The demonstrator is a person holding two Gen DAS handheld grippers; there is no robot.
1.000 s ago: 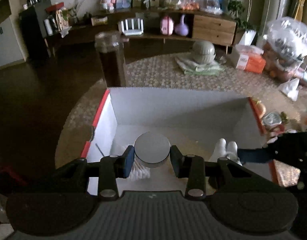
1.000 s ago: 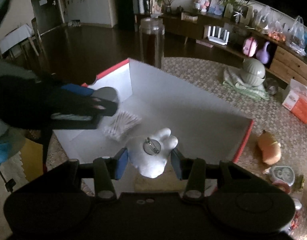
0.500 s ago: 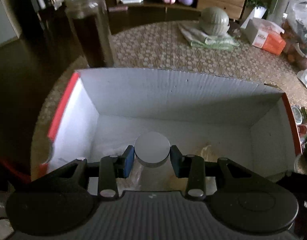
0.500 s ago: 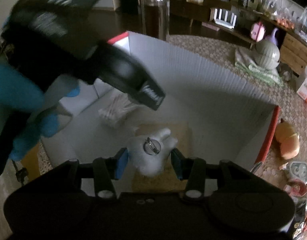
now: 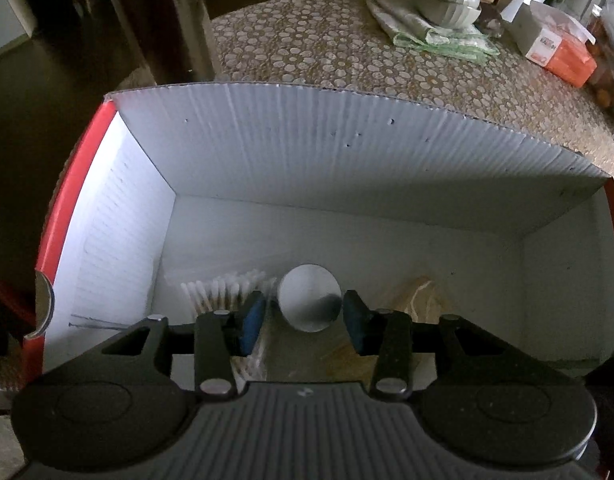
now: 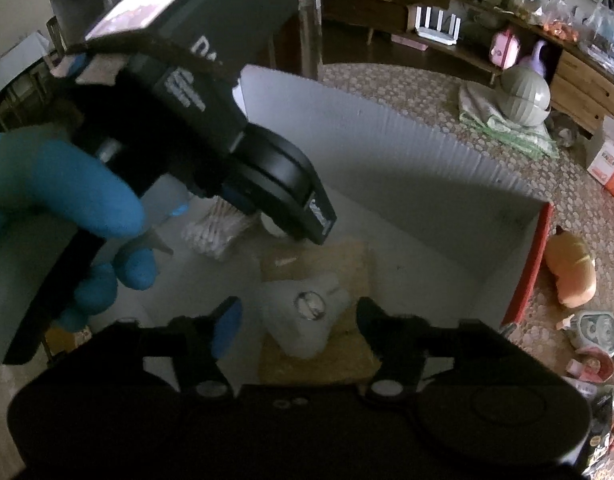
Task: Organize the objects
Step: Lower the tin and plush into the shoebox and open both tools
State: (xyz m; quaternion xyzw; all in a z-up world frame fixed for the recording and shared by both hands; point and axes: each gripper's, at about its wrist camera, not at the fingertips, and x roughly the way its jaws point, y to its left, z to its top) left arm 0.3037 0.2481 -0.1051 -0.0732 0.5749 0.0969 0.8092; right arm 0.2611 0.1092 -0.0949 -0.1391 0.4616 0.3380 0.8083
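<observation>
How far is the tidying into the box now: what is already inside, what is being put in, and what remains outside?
Already in the white corrugated box: a bundle of cotton swabs and a yellow sponge-like pad. In hand: the left gripper, open around a round grey disc, and the right gripper, open around a white plush toy; both look just released. Left outside: an orange plush toy and small items beside it.

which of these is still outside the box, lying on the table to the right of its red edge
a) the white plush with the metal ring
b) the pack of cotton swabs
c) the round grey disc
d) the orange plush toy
d: in the right wrist view the orange plush toy lies on the patterned table, outside the box, while the other three sit inside it.
</observation>
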